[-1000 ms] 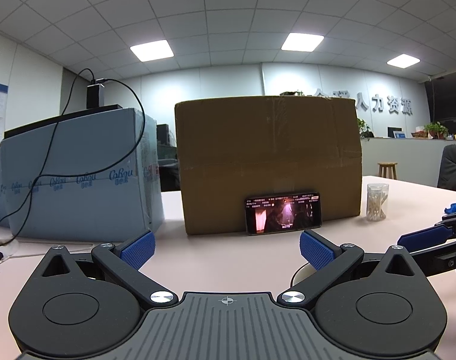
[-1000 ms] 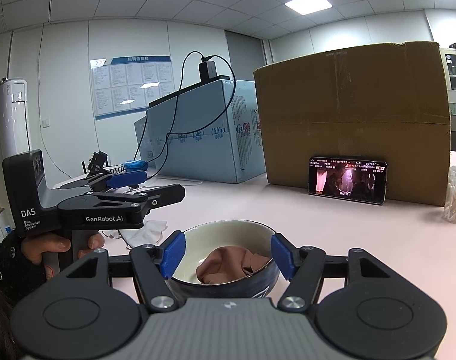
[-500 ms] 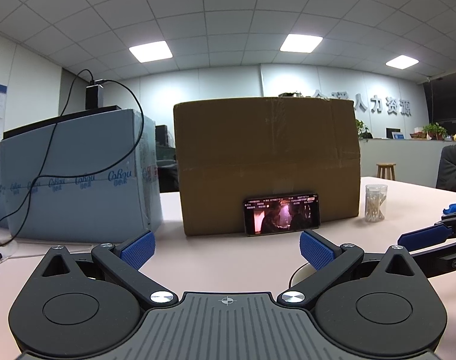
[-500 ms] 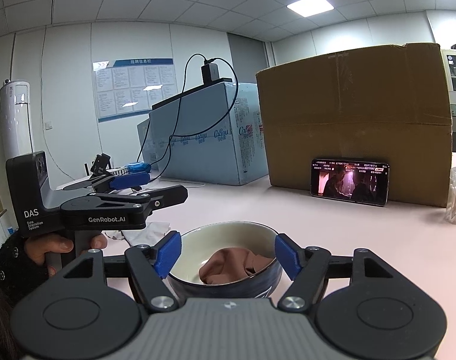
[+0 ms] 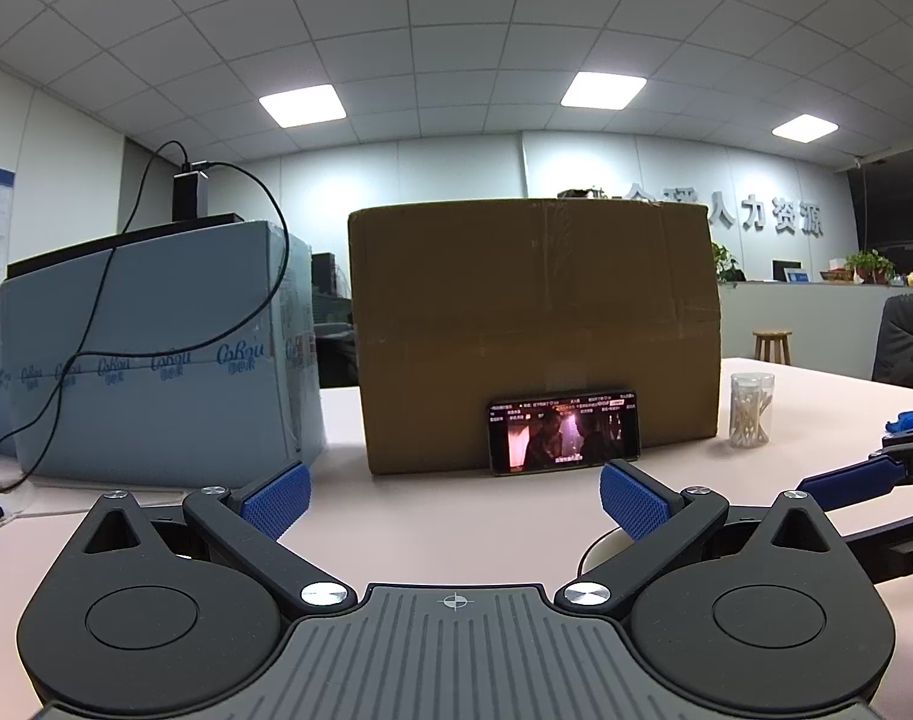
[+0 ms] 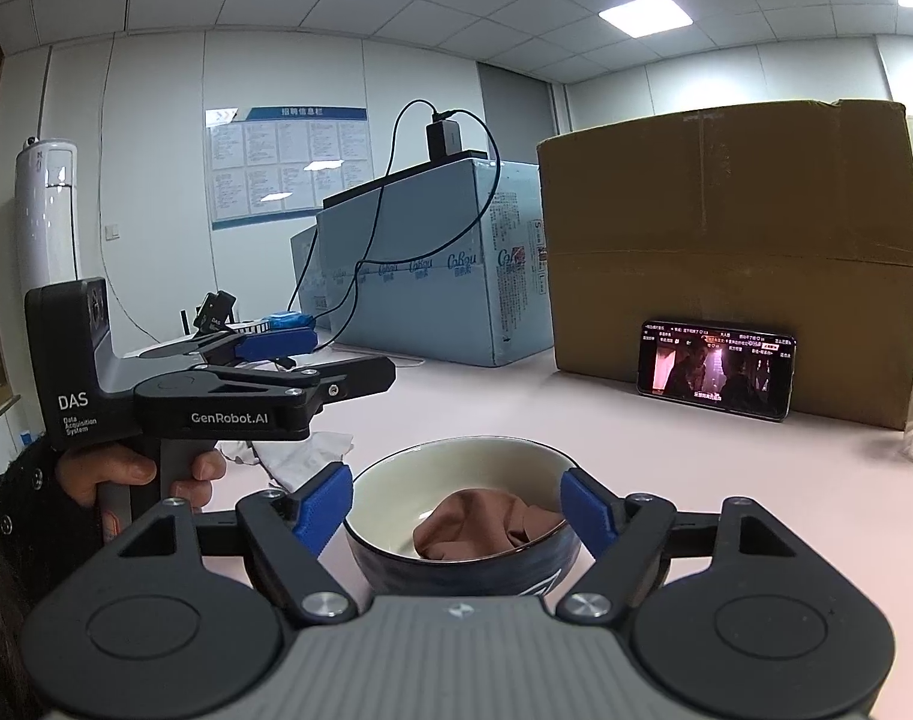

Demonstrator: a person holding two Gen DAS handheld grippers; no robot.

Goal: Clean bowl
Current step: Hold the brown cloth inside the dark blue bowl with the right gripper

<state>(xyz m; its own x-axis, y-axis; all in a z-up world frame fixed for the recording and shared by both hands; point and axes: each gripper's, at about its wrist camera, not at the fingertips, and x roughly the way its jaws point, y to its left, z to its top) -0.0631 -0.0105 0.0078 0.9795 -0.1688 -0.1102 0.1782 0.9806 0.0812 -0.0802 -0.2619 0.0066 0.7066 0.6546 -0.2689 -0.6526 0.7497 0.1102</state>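
A dark blue bowl (image 6: 396, 558) with a cream inside stands on the pink table, right in front of me in the right wrist view. A crumpled brown cloth (image 6: 486, 531) lies inside it. My right gripper (image 6: 456, 507) straddles the bowl; its jaws are opening and the blue pads (image 6: 327, 507) stand just outside the rim. My left gripper (image 5: 453, 495) is open with nothing between its fingers. A sliver of the bowl's rim (image 5: 603, 546) shows by its right finger. From the right wrist view, a hand holds the left gripper (image 6: 336, 357) to the bowl's left.
A cardboard box (image 6: 726, 252) stands at the back with a phone (image 6: 717, 369) playing video propped against it. A blue-grey carton (image 6: 420, 264) with a cable is to its left. A jar of cotton swabs (image 5: 750, 411) stands on the right. White crumpled cloth (image 6: 306, 450) lies near the bowl.
The right gripper's jaws have spread wider around the bowl. The bowl, the cloth and the left gripper have stayed where they were.
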